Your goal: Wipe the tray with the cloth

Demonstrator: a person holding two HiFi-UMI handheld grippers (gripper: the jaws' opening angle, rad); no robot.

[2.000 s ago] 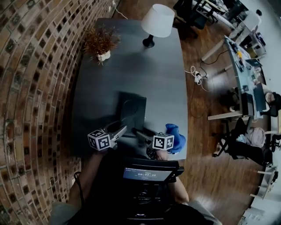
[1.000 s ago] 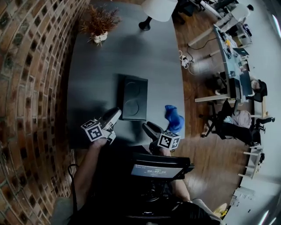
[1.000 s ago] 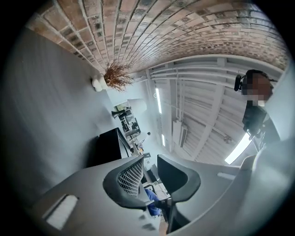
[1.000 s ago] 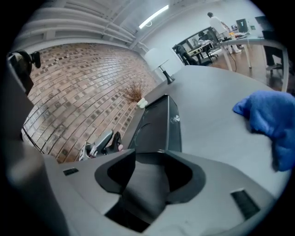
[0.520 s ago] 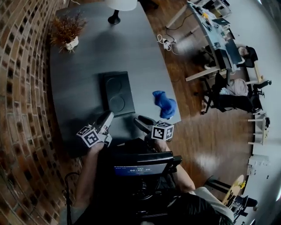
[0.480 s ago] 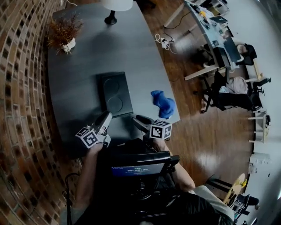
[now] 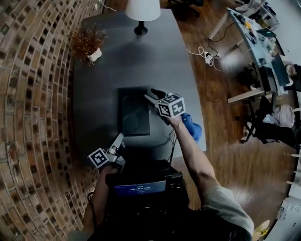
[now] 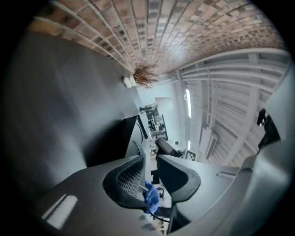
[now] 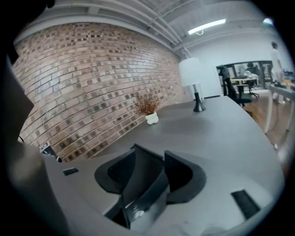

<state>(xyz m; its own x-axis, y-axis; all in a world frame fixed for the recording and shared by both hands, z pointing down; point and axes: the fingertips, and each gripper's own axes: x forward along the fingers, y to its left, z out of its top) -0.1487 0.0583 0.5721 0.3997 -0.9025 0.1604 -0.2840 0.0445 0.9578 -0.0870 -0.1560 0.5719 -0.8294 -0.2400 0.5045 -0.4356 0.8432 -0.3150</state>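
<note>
A brick wall (image 7: 33, 94) runs down the left side of the head view, with the dark grey table (image 7: 94, 84) against it. At about 7 o'clock from the tray, close to the table's near edge, the left gripper (image 7: 119, 138) is held by the person's left hand. Its marker cube is toward the person and its tips point up the table. In the left gripper view its jaws are pressed together with nothing caught in them, and only a thin slit shows between them.

A dried plant in a small white pot (image 7: 88, 43) stands at 11 o'clock from the tray, well apart from it. The black tray (image 7: 131, 120) lies flat near the middle of the table, and a round recess shows in its floor. A white-shaded lamp (image 7: 142, 10) stands at 12 o'clock from it, at the far end of the table.

The right gripper (image 7: 151, 94) sits at the tray's 2 o'clock corner, on an outstretched bare arm (image 7: 195, 162). In the right gripper view its jaws stand spread, astride the tray's rim. I cannot tell whether the pads press on the rim.

The blue cloth (image 7: 194, 131) lies bunched on the table at 4 o'clock from the tray, near the table's right edge, partly behind that arm and untouched by either gripper
</note>
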